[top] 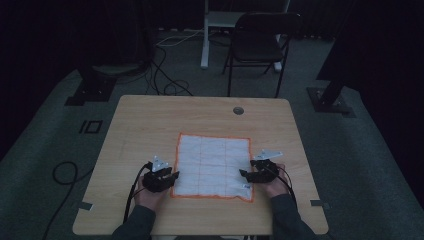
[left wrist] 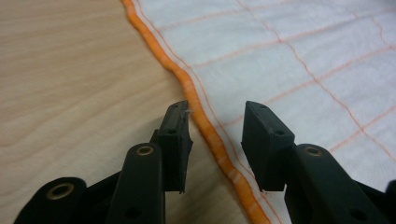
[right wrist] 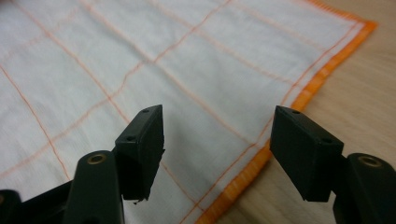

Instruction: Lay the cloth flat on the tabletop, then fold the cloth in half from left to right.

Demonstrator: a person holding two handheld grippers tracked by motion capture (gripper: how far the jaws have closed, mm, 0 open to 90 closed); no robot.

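Item: cloth (top: pixel 212 167), flat on worktop (top: pixel 150 125) between my hands. Light, limp, thin; I judge the orange hem (left wrist: pixel 205 126) the best hold. Left hand-held gripper (left wrist: pixel 215 126) and right hand-held gripper (right wrist: pixel 217 140): released, each straddling hem.

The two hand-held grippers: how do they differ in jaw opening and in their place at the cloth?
The right hand-held gripper stands wider open than the left hand-held gripper. The left one straddles the orange hem at the left edge of the cloth; the right one straddles the hem at the right edge, near a corner. Both are open and grip nothing.
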